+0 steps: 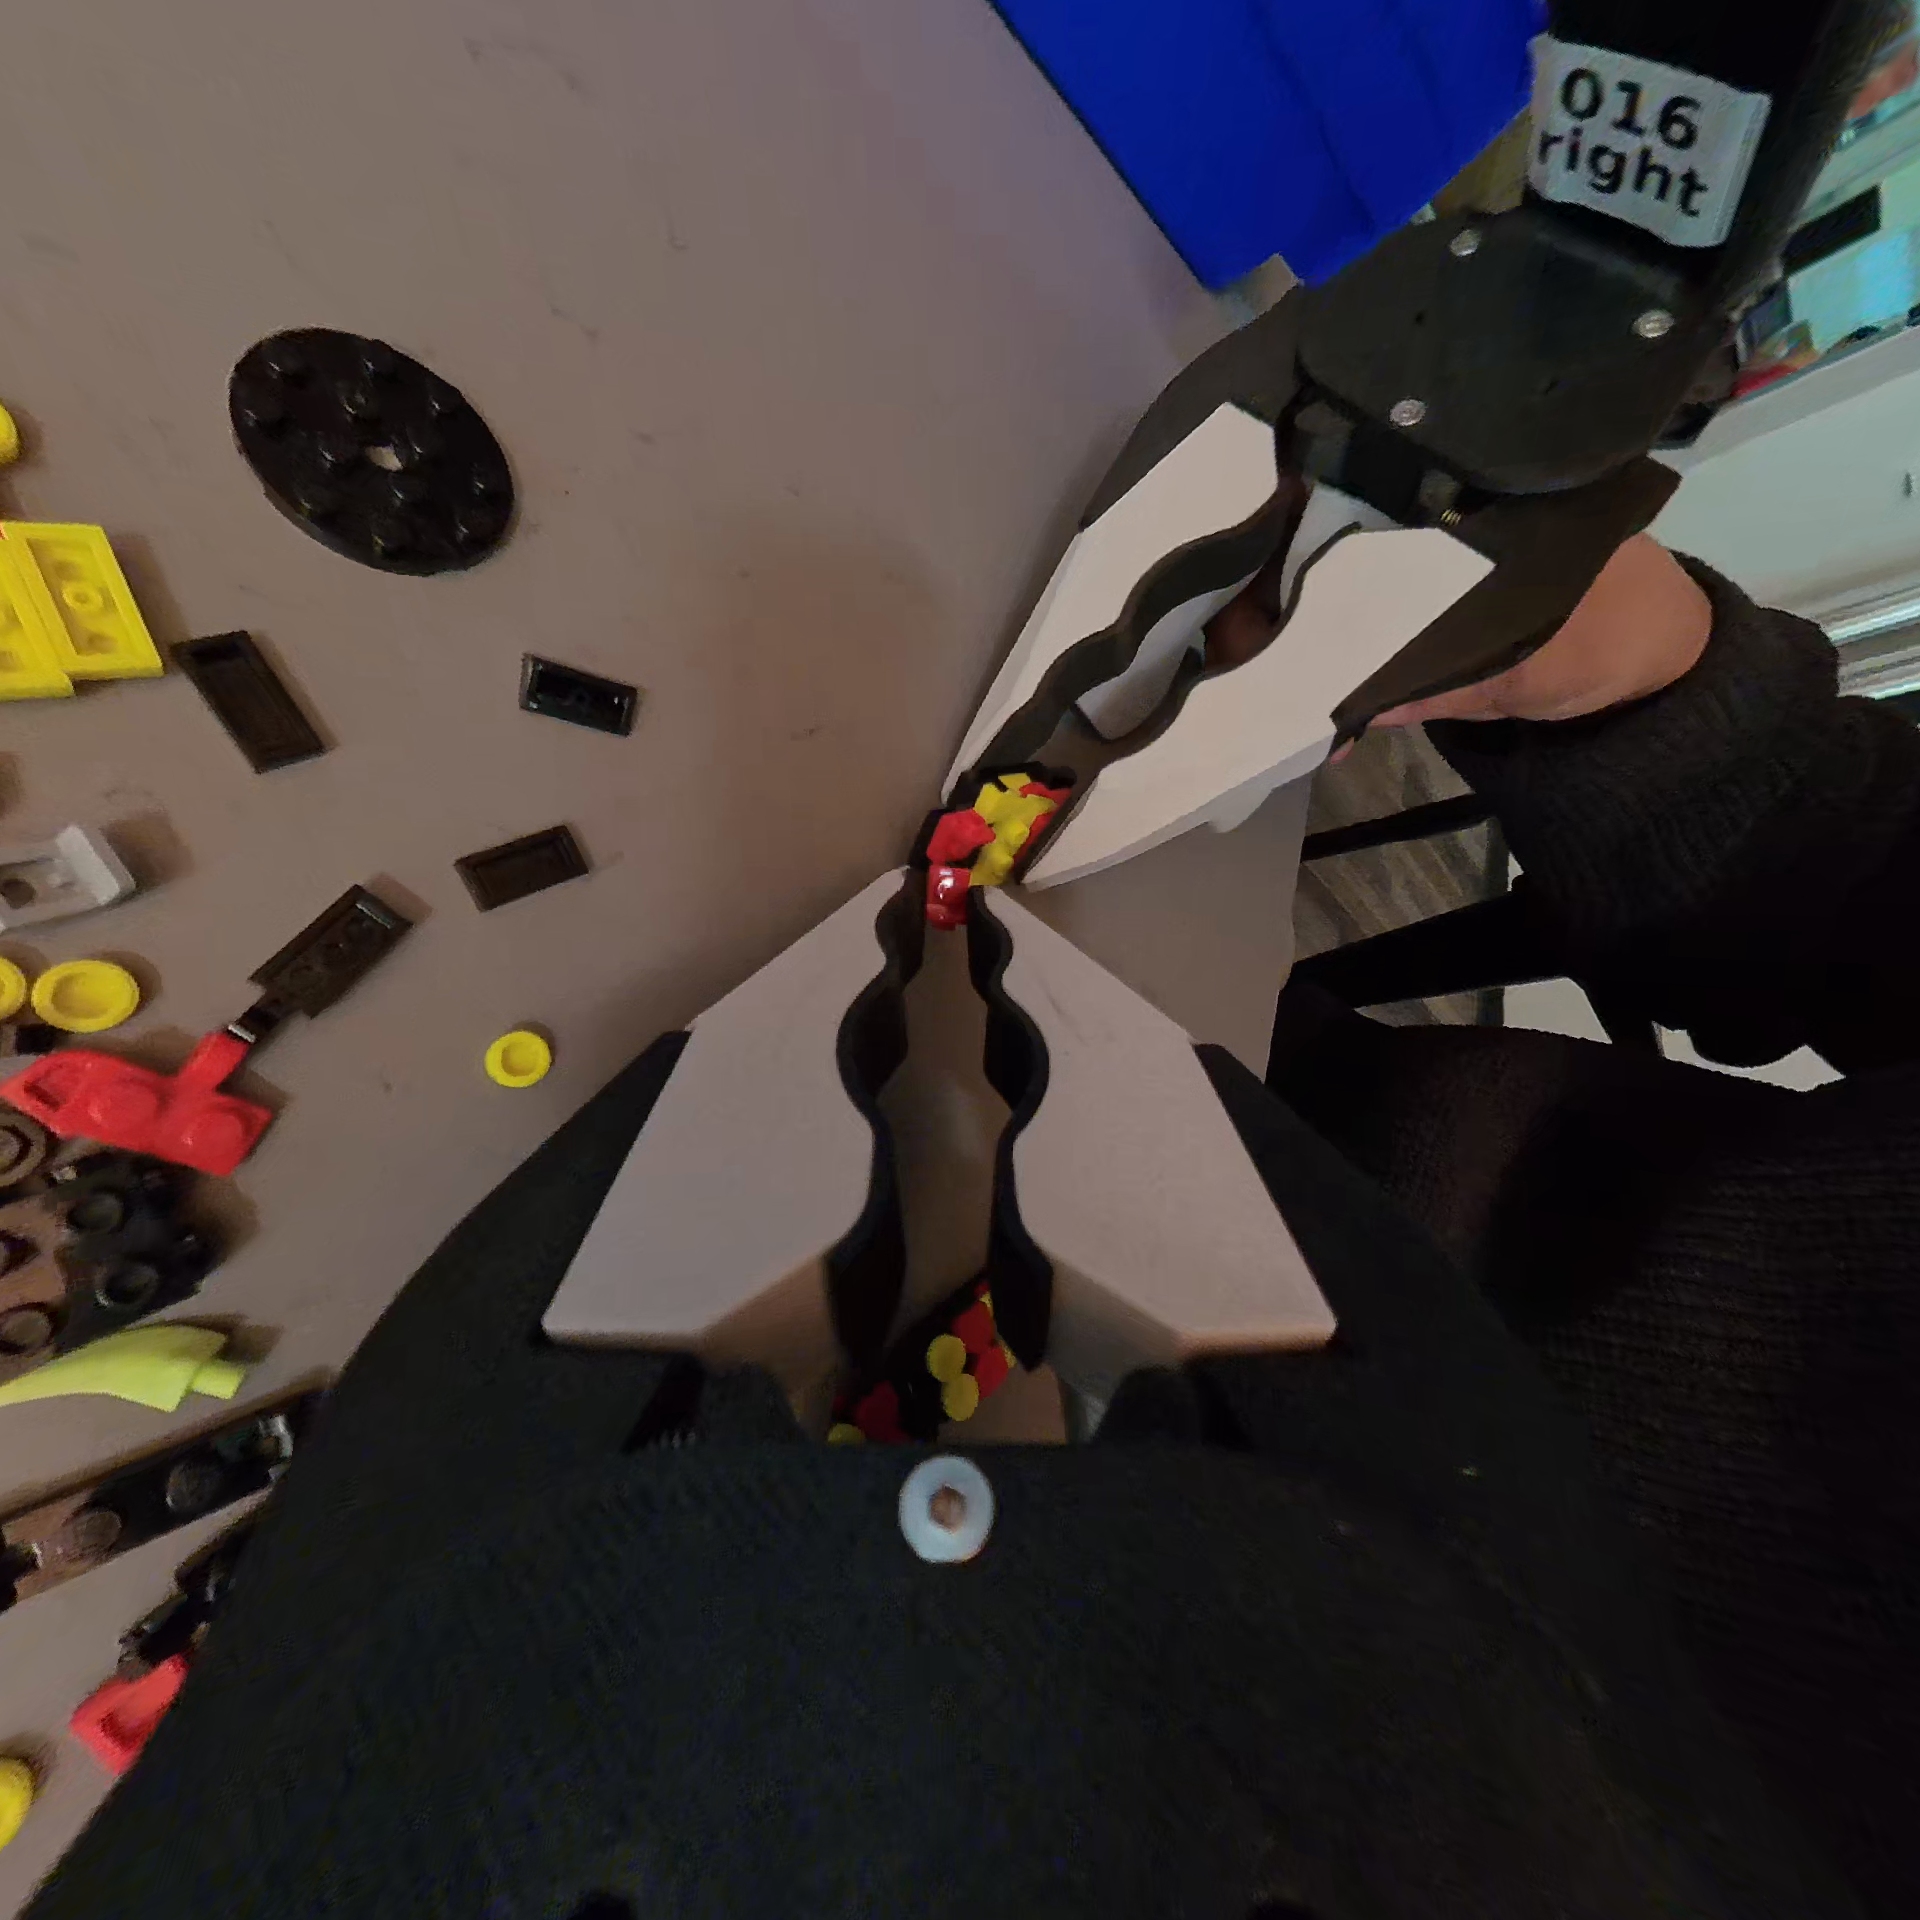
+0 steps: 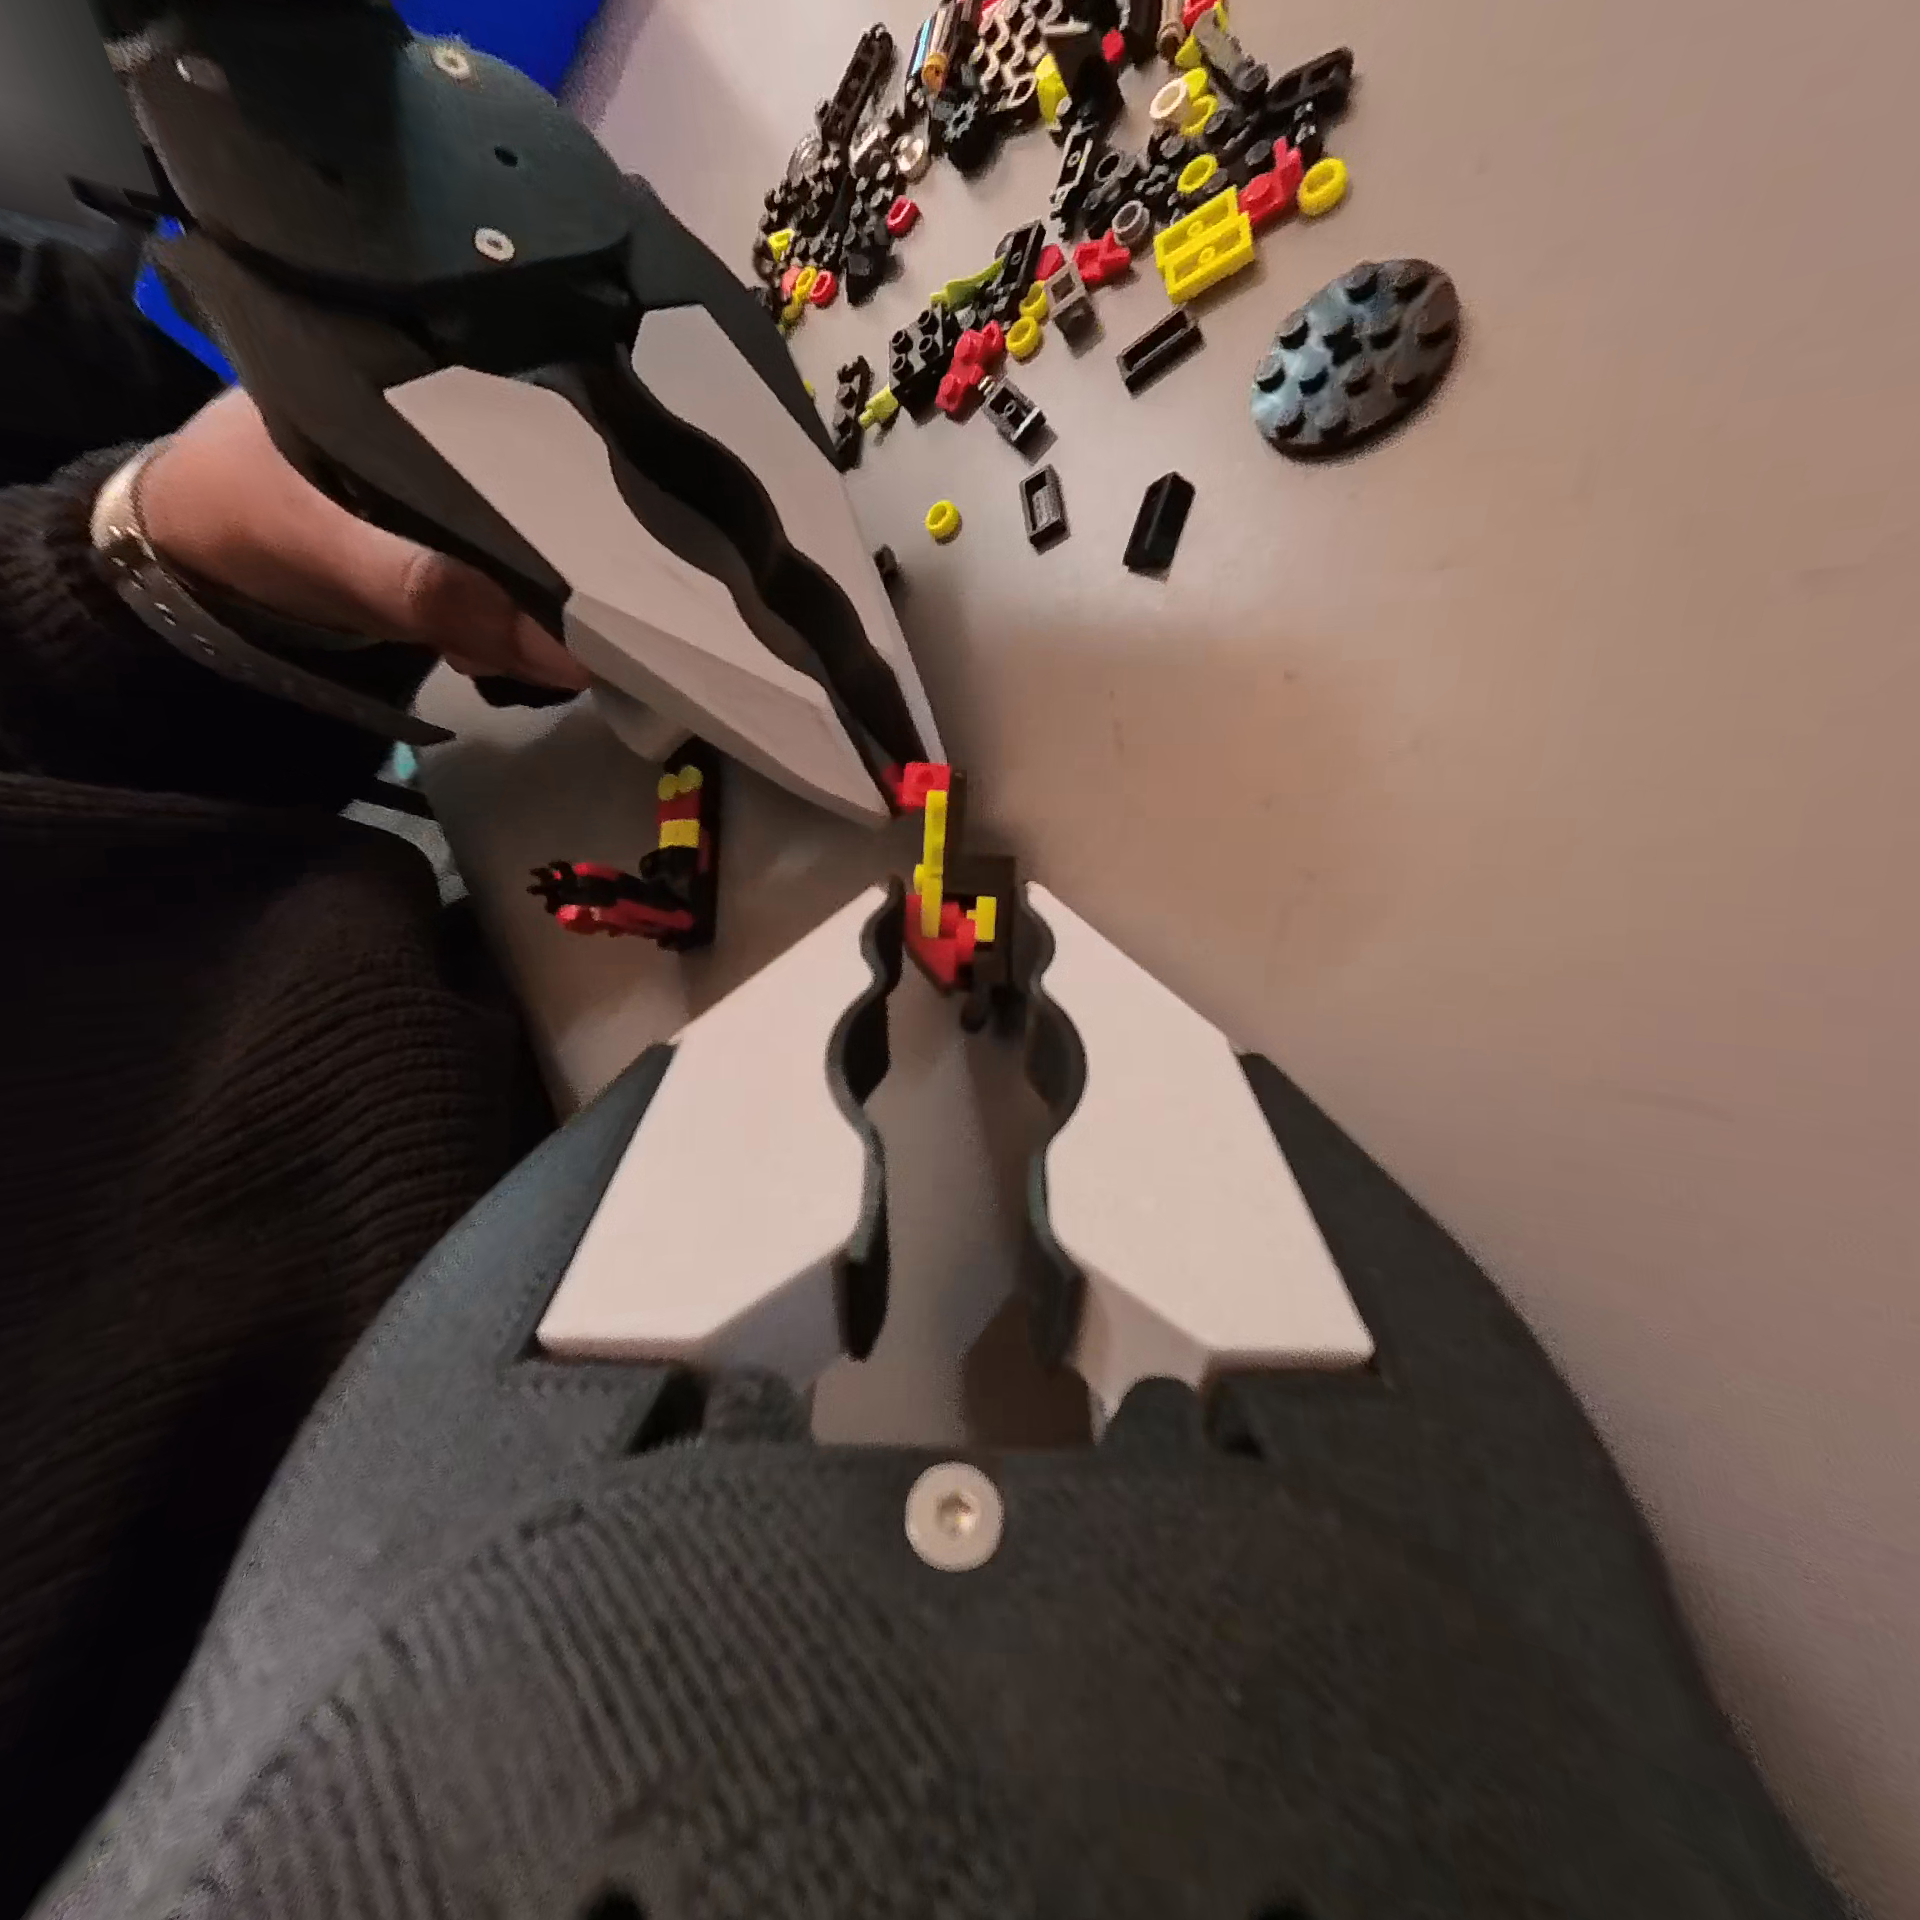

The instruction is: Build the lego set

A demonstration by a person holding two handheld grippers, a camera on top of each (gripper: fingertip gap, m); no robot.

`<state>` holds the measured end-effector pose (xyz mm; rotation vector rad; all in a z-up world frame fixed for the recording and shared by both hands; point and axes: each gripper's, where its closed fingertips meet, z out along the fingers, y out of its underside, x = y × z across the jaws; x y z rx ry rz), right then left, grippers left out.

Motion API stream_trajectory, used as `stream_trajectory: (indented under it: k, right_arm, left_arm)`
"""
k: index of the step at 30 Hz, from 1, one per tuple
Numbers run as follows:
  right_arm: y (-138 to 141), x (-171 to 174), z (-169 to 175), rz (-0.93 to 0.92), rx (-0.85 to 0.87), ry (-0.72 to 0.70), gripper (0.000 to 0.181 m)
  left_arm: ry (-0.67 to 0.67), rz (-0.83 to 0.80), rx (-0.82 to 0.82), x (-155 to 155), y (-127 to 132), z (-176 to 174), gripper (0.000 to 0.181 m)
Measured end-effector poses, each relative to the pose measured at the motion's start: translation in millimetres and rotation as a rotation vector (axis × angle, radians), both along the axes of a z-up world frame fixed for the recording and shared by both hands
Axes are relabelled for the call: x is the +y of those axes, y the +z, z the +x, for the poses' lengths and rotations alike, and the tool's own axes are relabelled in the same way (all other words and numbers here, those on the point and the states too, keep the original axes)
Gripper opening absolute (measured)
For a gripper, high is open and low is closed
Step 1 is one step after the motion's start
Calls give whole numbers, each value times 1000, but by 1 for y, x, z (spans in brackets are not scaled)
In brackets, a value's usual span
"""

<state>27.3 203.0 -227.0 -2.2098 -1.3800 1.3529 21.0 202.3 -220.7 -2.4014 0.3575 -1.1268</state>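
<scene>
Lego assembly between hand-held grippers

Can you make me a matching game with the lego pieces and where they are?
Things:
1. round black plate
2. small red and yellow build
3. second red, yellow and black build
4. pile of loose pieces

Places:
A. lying on the table under the left gripper
B. held between both grippers' tips
C. lying alone, right of the pile
D. far end of the table

Pairs: 1-C, 2-B, 3-A, 4-D

Grey table with scattered lego pieces, round black plate, red-yellow-black sub-assembly.
</scene>
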Motion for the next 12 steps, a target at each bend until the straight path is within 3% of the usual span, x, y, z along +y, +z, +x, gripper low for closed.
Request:
stream_trajectory:
  k: [3, 7, 12]
  right_arm:
    - [7, 5, -3, -96, 45, -54, 19]
    - [36, 20, -7, -236, 202, -163, 19]
    - [50, 26, -10, -201, 263, -203, 19]
  left_arm:
    - [24, 53, -8, 6, 8, -3, 4]
    - [84, 199, 3, 19, 29, -11, 4]
    - [121, 375, 34, 28, 51, -16, 4]
